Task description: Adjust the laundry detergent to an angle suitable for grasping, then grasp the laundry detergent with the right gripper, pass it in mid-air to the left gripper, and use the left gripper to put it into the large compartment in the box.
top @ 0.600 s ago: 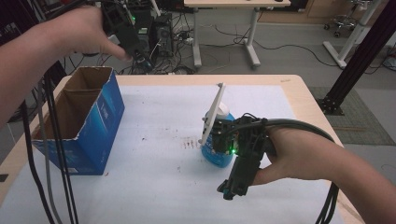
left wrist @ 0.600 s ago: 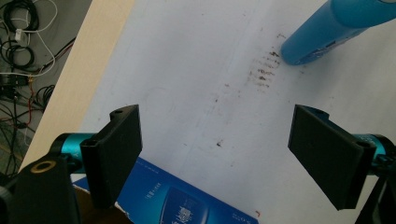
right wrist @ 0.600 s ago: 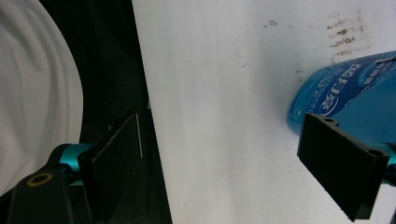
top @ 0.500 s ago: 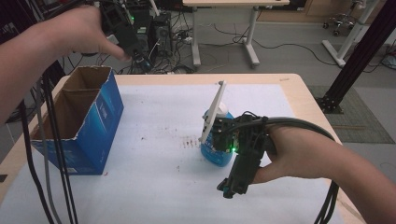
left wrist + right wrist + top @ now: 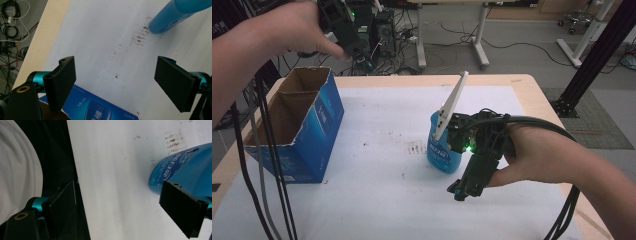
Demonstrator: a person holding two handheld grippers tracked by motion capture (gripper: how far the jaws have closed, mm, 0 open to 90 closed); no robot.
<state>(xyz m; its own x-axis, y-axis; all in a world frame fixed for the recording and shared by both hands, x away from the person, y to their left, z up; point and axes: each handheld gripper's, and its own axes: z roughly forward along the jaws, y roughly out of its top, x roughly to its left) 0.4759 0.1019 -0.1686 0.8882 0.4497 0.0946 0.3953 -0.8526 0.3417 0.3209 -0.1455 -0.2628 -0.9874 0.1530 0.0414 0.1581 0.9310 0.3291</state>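
The right claw [image 5: 460, 189] hangs low over the white-covered table [image 5: 377, 200], pointing down toward the person's edge, its 2 jaws spread wide with nothing between them. In the right gripper view the blue bottle [image 5: 186, 167] stands just beside 1 jaw, close behind it, and I cannot tell whether they touch. From the high view the bottle [image 5: 443, 150] stands upright near the middle of the table, right behind the gripper's body.

The left claw [image 5: 115, 82] is raised above the far left corner, over the open blue cardboard box [image 5: 297, 132], its jaws also wide apart and empty; the left gripper view looks down on the box's edge, the stained white cover and the bottle farther off.

Compared with the earlier pictures, both hands, the bottle and the box sit in the same places; nothing has visibly shifted.
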